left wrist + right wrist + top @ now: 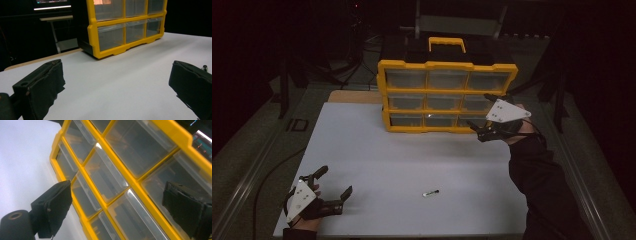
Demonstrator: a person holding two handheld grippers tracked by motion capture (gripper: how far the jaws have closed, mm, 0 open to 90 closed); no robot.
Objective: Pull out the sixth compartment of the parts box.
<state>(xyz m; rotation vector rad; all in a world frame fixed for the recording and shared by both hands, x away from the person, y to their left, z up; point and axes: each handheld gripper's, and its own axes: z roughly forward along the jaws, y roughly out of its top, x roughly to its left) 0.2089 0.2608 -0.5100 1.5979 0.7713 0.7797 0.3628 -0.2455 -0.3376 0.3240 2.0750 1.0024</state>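
White rectangular tabletop (377, 150), matte, dim lighting all round.

Yellow plastic organiser cabinet (447, 92) with a three-by-three grid of clear drawers, upright at the far edge of tabletop, right of centre, yellow carry handle (447, 42) on top. All drawers shut as far as visible; contents too dim to tell. Also seen from left gripper view (125, 30) and close up, tilted, in right gripper view (120, 177).

Right hand-held gripper (487, 116) raised off the surface near the far right corner of tabletop, just in front of the cabinet's lower right drawers, grey three-cornered plate (507, 111) on top. Jaws spread wide, gripping nothing; in right gripper view (120, 205) jaws straddle the bottom drawer rows, contact with the cabinet front not clear. Dark sleeve (537, 185) running in along the right edge.

Left hand-held gripper (334, 182) low near the front left corner of tabletop, jaws wide apart, nothing between them; same in left gripper view (115, 85), bare white surface between jaws.

Small dark pen-like stick with a white end (430, 193) lying flat near the front edge of tabletop, right of centre, well apart from both grippers and from the cabinet. Tip just visible behind one jaw in left gripper view (205, 67).
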